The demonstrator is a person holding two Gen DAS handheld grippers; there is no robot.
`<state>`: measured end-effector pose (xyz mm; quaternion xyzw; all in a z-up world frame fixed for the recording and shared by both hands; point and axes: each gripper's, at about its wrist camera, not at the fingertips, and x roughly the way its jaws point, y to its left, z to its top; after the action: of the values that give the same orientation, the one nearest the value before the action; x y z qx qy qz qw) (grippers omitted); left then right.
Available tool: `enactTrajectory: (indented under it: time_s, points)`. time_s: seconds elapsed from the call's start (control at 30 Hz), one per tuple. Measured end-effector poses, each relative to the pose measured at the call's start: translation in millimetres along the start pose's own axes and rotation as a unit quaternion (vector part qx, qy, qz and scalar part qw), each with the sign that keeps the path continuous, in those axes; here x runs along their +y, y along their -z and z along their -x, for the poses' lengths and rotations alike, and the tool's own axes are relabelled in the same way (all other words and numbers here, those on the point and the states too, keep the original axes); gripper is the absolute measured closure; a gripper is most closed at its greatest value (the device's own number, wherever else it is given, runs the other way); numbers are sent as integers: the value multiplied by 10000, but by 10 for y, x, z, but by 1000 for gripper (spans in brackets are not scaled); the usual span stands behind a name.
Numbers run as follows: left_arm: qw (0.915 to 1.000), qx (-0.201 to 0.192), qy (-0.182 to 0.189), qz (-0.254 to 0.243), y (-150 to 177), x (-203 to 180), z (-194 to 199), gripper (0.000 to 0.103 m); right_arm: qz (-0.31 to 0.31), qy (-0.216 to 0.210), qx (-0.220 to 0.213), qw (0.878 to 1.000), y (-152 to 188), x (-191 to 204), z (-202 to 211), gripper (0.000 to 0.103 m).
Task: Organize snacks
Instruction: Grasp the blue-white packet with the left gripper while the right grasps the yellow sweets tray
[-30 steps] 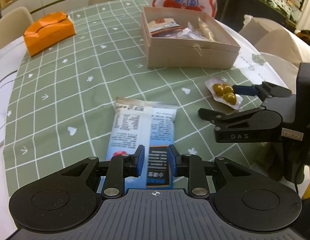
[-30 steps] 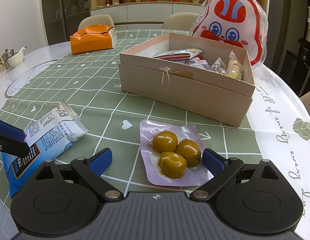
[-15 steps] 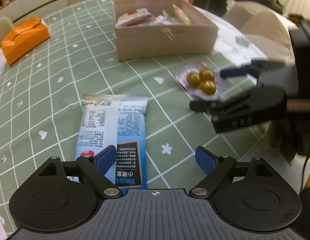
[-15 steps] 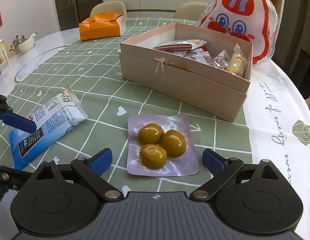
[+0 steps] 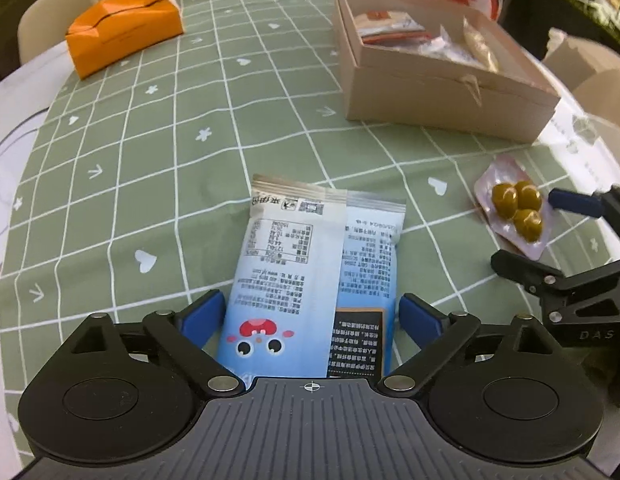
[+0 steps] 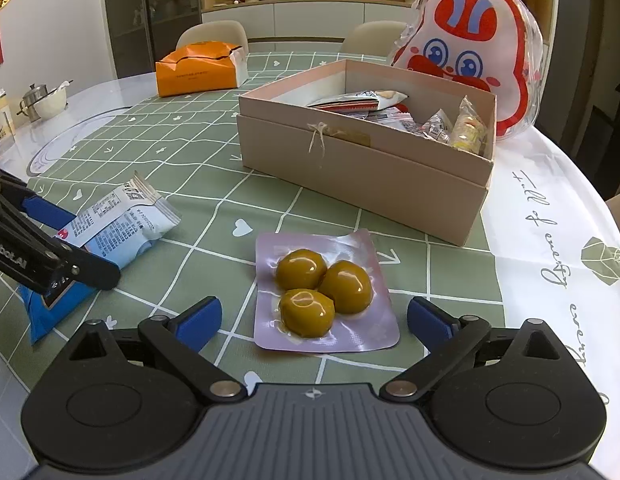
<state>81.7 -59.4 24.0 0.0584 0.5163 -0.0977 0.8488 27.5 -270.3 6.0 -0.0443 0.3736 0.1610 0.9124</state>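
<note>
The left gripper [image 5: 310, 316] has just been opening its jaws and they stand wide, with the blue snack packet [image 5: 310, 280] lying flat between the pads, which do not press on it. The right gripper [image 6: 313, 320] is also wide open, its pads on either side of the pink pouch of three yellow-green balls [image 6: 323, 292], without touching it. Beyond the pouch stands the open cardboard box [image 6: 361, 176] with wrapped snacks inside, on the green checked tablecloth [image 6: 182, 148]
</note>
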Motion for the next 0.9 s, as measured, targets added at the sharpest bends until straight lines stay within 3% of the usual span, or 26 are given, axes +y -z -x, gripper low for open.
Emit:
enactTrajectory:
  time_s: [0.13, 0.2, 0.3, 0.43, 0.63, 0.9]
  points:
    - [9998, 8, -87, 165, 25, -68, 55, 18, 24, -106, 363, 9993, -122, -17, -30, 7]
    - [9992, 24, 157, 362, 86, -105, 119, 19, -147, -136, 461, 9987, -201, -64, -27, 11]
    - [9993, 60, 160, 321, 178, -231, 182, 19, -336, 2, 414, 9986, -226, -103, -33, 11]
    - [9984, 176, 338, 411, 232, -316, 242, 20, -196, 176, 479, 9985, -221, -59, -79, 17]
    - [9975, 85, 557, 424, 226, -397, 393, 20, -26, 100, 601, 9981, -288, 7, -63, 31]
    - [9960, -74, 865, 198, 142, -570, 556, 20, 77, -20, 490, 9988, -291, -17, 400, 34]
